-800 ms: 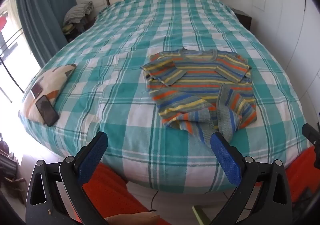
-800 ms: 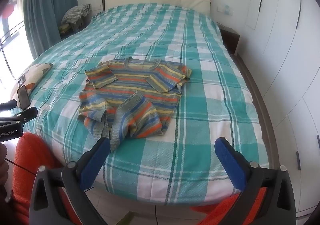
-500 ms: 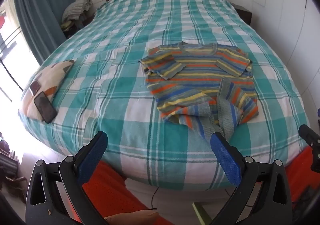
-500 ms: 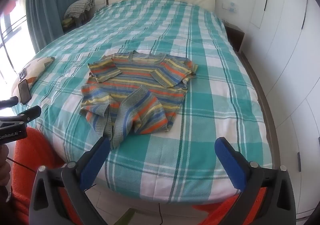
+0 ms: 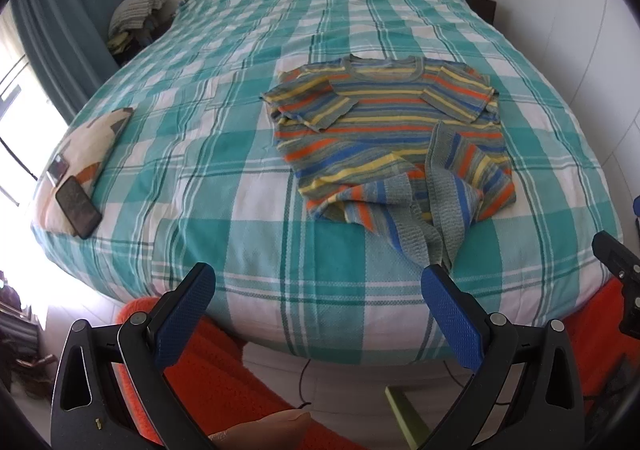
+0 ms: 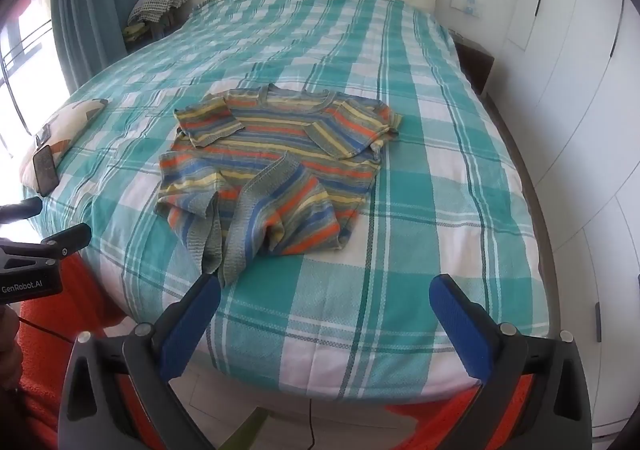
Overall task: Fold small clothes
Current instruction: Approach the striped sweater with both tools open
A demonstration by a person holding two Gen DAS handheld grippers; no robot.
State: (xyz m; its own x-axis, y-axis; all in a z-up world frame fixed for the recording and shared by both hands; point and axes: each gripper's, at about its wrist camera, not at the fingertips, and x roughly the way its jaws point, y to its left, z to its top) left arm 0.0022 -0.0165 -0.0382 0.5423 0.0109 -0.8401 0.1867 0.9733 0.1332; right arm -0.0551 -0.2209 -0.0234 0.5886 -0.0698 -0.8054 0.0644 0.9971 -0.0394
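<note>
Moved: both views have slid closer over the bed's foot since the earlier frames; the sweater sits lower and larger.
Left tongs (image 5: 316,300): spread wide, holding nothing.
Right tongs (image 6: 326,304): spread wide, holding nothing.
Sweater (image 6: 276,166): flat on the bed (image 6: 440,186), sleeves tucked in, hem rumpled.
Progress: I judge it partly folded; the final fold remains.

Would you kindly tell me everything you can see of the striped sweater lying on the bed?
The striped sweater is a small knit with a round grey neckline and horizontal bands of grey, orange, yellow and blue. It lies front up on the teal checked bedspread, neck toward the headboard. Both sleeves are folded inward across the chest. Its lower part is rumpled, with ribbed grey edges bunched and trailing toward the foot of the bed. Only the bedspread touches it; neither gripper does.
</note>
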